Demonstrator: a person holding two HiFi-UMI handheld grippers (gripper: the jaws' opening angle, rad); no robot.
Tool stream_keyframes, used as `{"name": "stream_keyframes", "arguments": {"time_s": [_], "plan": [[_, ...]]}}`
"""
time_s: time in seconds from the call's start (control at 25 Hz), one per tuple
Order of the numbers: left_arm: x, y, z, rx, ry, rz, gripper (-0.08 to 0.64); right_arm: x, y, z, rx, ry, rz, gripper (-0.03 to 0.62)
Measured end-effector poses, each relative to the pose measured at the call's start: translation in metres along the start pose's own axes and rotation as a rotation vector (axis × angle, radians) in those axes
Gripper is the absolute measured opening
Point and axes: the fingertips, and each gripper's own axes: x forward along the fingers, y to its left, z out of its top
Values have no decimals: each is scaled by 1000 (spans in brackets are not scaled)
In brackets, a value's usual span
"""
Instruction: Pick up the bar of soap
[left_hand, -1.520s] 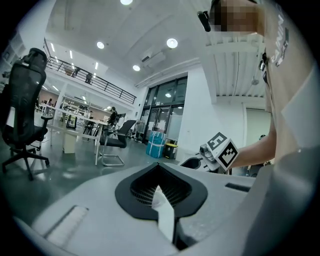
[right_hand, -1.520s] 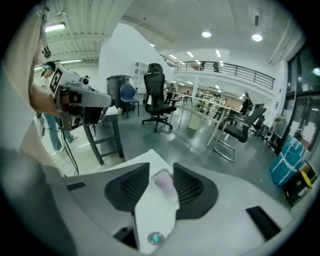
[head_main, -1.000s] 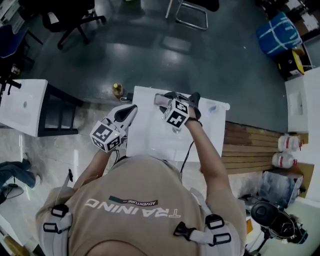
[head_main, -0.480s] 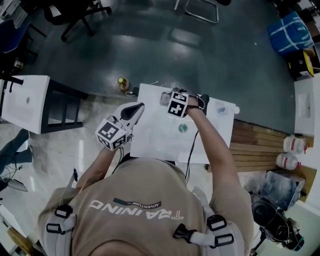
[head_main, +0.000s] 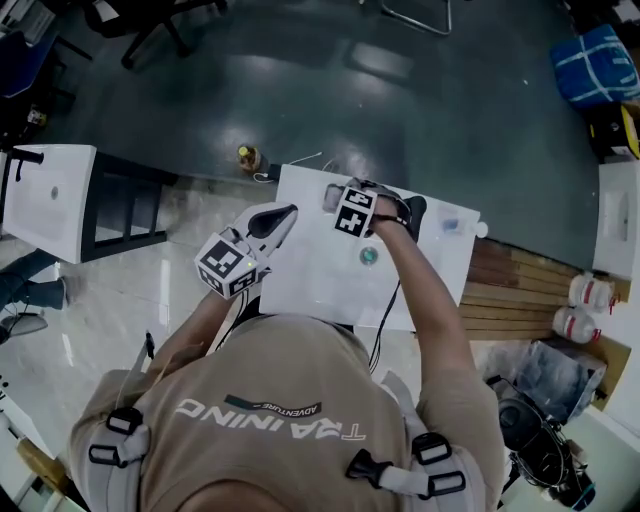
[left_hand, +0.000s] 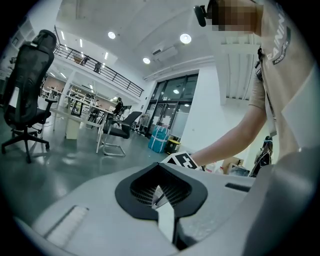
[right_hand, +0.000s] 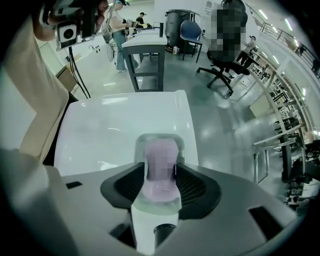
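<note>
Your right tool (right_hand: 160, 181) now sits nearer the desk's (head_main: 310, 270) far edge than a second ago, clamped on the bar of soap (right_hand: 160, 160); the pick looks secured. Left tool (left_hand: 162, 194) closed, empty.

**Bar of soap (right_hand: 160, 160): being held in the right gripper (right_hand: 161, 184)**

A pale pink bar, waisted in outline and seated in a translucent sleeve, is being clamped across its narrow middle. It is being held lengthwise along the jaws, over the white table (head_main: 320, 280) near its far edge. Contact with the tabletop cannot be told.
</note>
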Motion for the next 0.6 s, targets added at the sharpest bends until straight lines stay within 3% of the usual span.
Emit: {"name": "stream_keyframes", "arguments": {"time_s": [0.4, 0.6], "plan": [[5, 9, -10, -15, 33, 13, 0, 12, 2, 3, -18, 2, 15, 192], [7, 3, -13, -17, 44, 8, 0, 16, -1, 4, 5, 70, -2, 190]]}}
